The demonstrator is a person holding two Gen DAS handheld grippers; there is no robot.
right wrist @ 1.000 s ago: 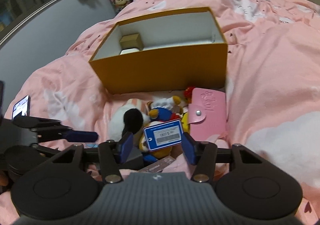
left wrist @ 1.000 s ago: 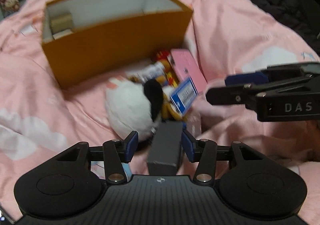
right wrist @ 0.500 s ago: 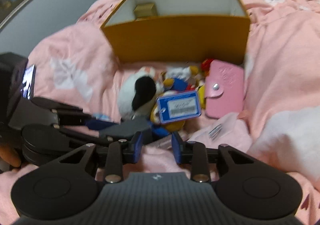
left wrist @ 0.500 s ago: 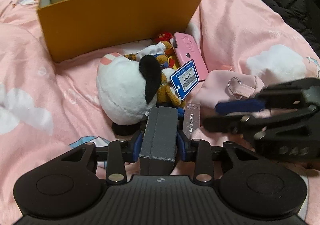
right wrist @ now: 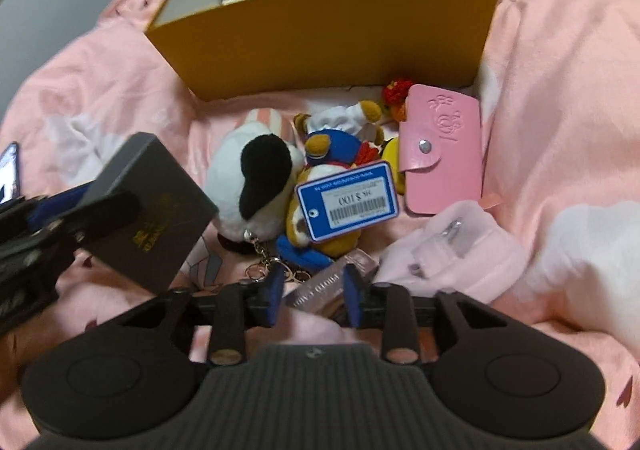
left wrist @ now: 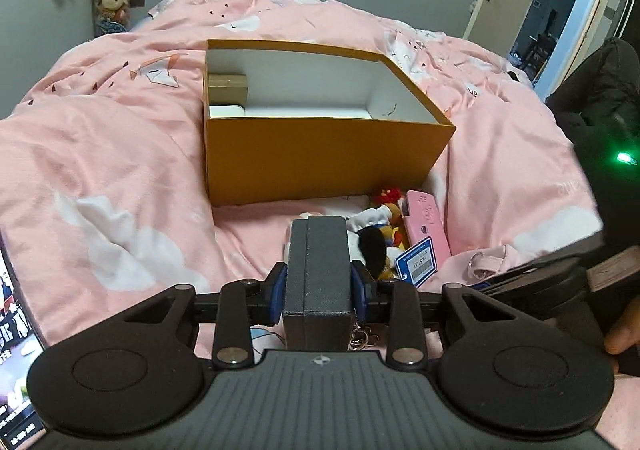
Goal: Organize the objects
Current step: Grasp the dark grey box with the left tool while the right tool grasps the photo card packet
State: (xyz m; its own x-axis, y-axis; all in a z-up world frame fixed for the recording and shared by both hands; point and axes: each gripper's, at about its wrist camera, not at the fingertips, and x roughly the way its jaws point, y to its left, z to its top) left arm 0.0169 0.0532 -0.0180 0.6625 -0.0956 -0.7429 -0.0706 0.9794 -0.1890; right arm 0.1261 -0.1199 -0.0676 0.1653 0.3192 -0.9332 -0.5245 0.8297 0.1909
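My left gripper [left wrist: 318, 290] is closing its jaws on a dark grey box [left wrist: 318, 258], and the pads press its sides. The right wrist view shows that box [right wrist: 152, 210] lifted off the bedding, left of the pile. An open orange box [left wrist: 320, 158] stands beyond, with a small tan box [left wrist: 227, 87] in its left corner. My right gripper [right wrist: 314, 290] points down at the pile with its jaws opening. A silvery packet [right wrist: 328, 286] lies between the pads, not squeezed. Ahead lie a white plush [right wrist: 256, 178], a blue tag [right wrist: 347, 200] and a pink card holder [right wrist: 442, 154].
Everything rests on a rumpled pink duvet [left wrist: 120, 154]. A pale pink pouch [right wrist: 460, 246] lies right of the packet, and key rings [right wrist: 264, 266] lie left of it. A lit phone [left wrist: 16, 330] sits at the far left. A black jacket [left wrist: 600, 90] hangs at the right.
The left jaws closed on the dark grey box and lifted it, bringing the orange box's inside into view. The right gripper sank toward the pile, narrowed, then widened over the silvery packet.
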